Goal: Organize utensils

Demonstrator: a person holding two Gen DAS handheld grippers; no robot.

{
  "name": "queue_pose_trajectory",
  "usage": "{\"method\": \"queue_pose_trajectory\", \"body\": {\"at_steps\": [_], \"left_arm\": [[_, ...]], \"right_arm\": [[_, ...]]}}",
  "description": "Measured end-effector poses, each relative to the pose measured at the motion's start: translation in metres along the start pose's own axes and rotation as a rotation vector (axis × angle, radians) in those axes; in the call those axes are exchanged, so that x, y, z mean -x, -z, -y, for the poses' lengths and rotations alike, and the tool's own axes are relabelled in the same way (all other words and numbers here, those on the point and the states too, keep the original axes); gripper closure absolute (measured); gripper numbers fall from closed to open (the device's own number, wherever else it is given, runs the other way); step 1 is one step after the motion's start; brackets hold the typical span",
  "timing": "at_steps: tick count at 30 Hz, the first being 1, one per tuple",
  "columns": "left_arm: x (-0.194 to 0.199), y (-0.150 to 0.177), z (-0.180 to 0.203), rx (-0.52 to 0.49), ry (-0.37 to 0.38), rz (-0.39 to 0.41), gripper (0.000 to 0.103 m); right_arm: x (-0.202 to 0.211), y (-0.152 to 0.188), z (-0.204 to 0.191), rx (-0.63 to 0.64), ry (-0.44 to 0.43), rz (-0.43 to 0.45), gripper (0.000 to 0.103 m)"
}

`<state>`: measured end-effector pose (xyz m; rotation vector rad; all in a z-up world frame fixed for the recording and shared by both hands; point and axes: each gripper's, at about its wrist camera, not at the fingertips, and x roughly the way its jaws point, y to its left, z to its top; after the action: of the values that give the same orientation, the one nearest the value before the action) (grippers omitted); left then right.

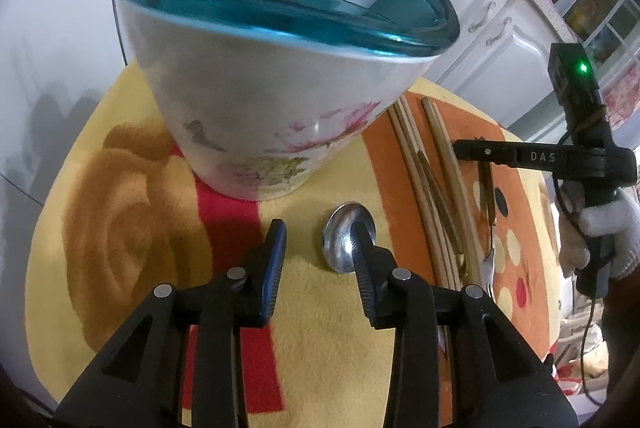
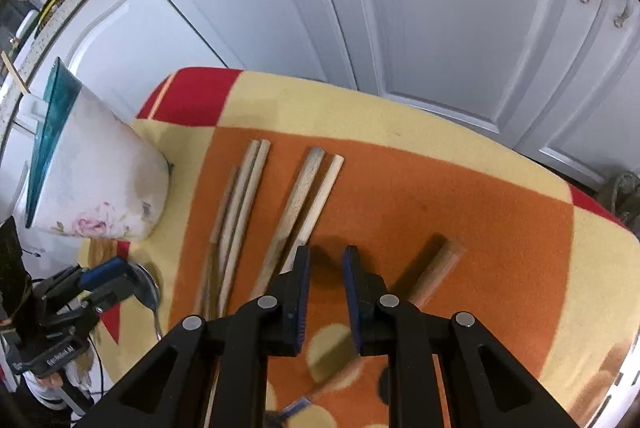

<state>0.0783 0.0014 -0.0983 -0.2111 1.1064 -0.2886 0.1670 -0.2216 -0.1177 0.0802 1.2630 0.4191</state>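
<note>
Hovering low over the fleecy patterned blanket [image 1: 320, 308], the left gripper [image 1: 318, 240] is spreading its ribbed blue-padded jaws wide, the right-hand finger lying over the shiny round bowl of a metal spoon [image 1: 344, 244] without pinching it. Only this view is showing the spoon clearly, along with a fork [image 1: 486, 268] among the sticks. Beyond it, the white floral utensil holder [image 1: 256, 116] with a translucent teal rim is standing upright, already holding a wooden stick and a white plastic handle. The right wrist view is showing the right gripper [image 2: 326, 260] parted and empty above the orange patch, with several pale wooden chopsticks [image 2: 240, 212] lying roughly parallel just ahead and a short brown wooden handle [image 2: 436, 268] beside its right finger.
</note>
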Motion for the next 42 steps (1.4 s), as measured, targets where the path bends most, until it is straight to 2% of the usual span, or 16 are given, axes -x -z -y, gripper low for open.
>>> {"method": "queue_pose_trajectory", "body": {"at_steps": [6, 10, 14, 17, 19, 21, 27, 31, 35, 38, 39, 40, 41, 42], "left_arm": [[-0.006, -0.001, 0.000, -0.006, -0.004, -0.010, 0.070], [-0.007, -0.002, 0.000, -0.004, -0.003, -0.007, 0.070], [-0.007, 0.000, -0.001, -0.007, -0.004, -0.009, 0.070], [-0.007, 0.000, -0.003, -0.010, -0.003, -0.012, 0.070], [-0.007, 0.000, -0.004, -0.011, -0.001, -0.011, 0.070], [-0.008, -0.001, -0.003, -0.012, -0.005, -0.009, 0.070], [-0.009, -0.001, 0.001, -0.014, -0.008, -0.014, 0.070], [-0.010, -0.001, -0.002, -0.020, -0.005, -0.013, 0.070], [-0.013, -0.004, 0.004, -0.038, -0.004, -0.019, 0.070], [-0.017, -0.004, 0.012, -0.092, -0.011, -0.022, 0.070], [-0.018, -0.004, 0.016, -0.116, -0.019, -0.019, 0.072], [-0.020, -0.004, 0.018, -0.137, -0.019, -0.021, 0.084], [-0.020, -0.003, 0.019, -0.145, -0.005, -0.024, 0.090], [-0.020, -0.003, 0.020, -0.145, -0.001, -0.022, 0.090]], "right_arm": [[0.006, -0.001, 0.001, -0.061, -0.059, 0.034, 0.087], [0.005, -0.002, -0.005, -0.040, -0.073, 0.022, 0.087], [-0.006, -0.002, -0.012, -0.018, -0.061, 0.007, 0.085], [-0.003, -0.001, -0.011, 0.005, -0.008, -0.007, 0.085], [-0.002, 0.000, -0.008, -0.001, -0.017, -0.012, 0.085], [-0.003, -0.001, -0.007, -0.008, -0.021, -0.008, 0.085], [-0.008, -0.006, -0.018, 0.055, 0.042, 0.004, 0.087], [-0.003, 0.001, -0.010, 0.039, 0.026, -0.004, 0.088], [-0.005, -0.006, -0.007, -0.006, 0.010, 0.004, 0.088], [-0.008, -0.013, -0.004, -0.038, -0.014, 0.027, 0.088], [-0.008, -0.014, -0.004, -0.036, -0.014, 0.028, 0.088], [-0.007, -0.013, -0.005, -0.023, -0.009, 0.027, 0.089], [-0.007, -0.012, -0.006, -0.005, -0.004, 0.025, 0.094], [-0.006, -0.009, -0.007, 0.009, 0.000, 0.023, 0.094]]}}
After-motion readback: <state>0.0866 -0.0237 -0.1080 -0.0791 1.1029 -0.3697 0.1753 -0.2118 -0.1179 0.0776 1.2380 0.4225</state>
